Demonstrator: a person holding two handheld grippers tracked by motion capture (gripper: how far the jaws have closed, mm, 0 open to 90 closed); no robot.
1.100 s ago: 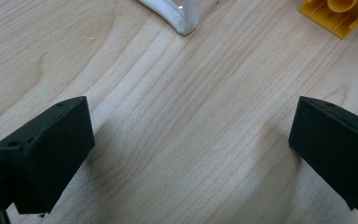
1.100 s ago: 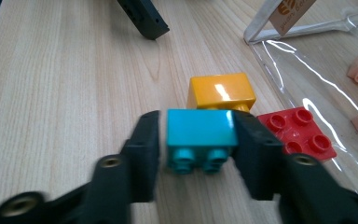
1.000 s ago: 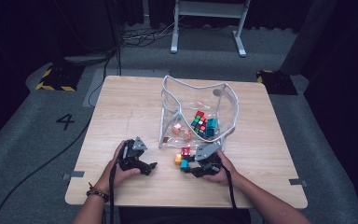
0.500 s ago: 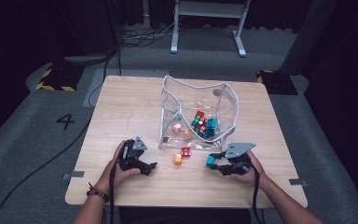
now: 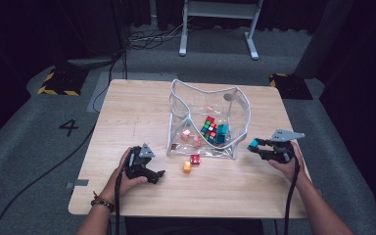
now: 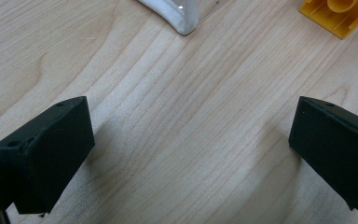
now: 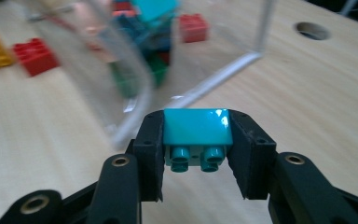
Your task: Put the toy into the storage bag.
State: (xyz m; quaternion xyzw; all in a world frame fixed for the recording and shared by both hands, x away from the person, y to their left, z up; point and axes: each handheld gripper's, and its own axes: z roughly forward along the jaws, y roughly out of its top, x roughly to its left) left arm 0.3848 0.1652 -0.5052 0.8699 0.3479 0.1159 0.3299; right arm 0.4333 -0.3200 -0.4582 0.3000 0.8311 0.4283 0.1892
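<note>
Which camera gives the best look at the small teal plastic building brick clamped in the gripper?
The right gripper view: the teal plastic building brick sits close up between the right gripper jaws, studs showing underneath. The high view shows it as a tiny teal spot at that gripper's tip, right of the clear bag.

Left gripper (image 5: 152,175) low over the tabletop, jaws spread wide, nothing between them. Right gripper (image 5: 255,145) raised at the right, pointing left, jaws clamped; forearms reaching in from below.
</note>
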